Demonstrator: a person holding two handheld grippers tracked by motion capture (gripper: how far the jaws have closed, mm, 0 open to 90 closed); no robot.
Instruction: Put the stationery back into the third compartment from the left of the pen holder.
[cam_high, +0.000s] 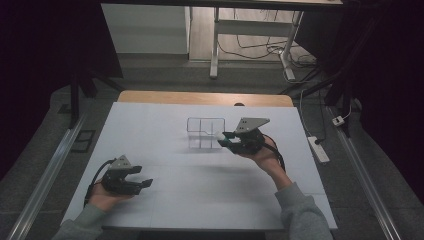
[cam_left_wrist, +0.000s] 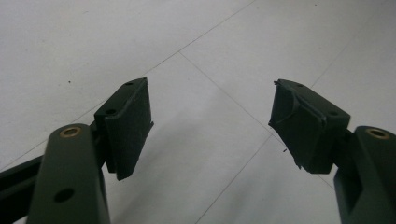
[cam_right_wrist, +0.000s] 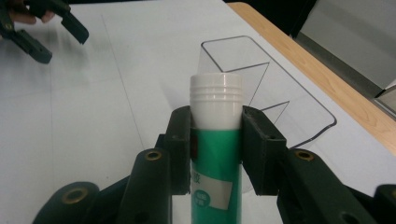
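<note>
Pads cover the green tube's (cam_right_wrist: 215, 154) middle

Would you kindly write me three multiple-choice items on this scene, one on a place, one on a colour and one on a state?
1. Where is the clear organiser?
A. just beyond the tube held in the right hand-held gripper
B. under the left hand-held gripper
C. on the floor

2. What colour is the glue stick body?
A. red
B. green
C. yellow

3. How does the left hand-held gripper stand?
A. shut on the tube
B. shut on nothing
C. open, with nothing between its jaws

Answers:
1 A, the right gripper view shows the organiser behind the white cap.
2 B, the body below the cap is green.
3 C, its jaws stand apart over bare table.
</note>
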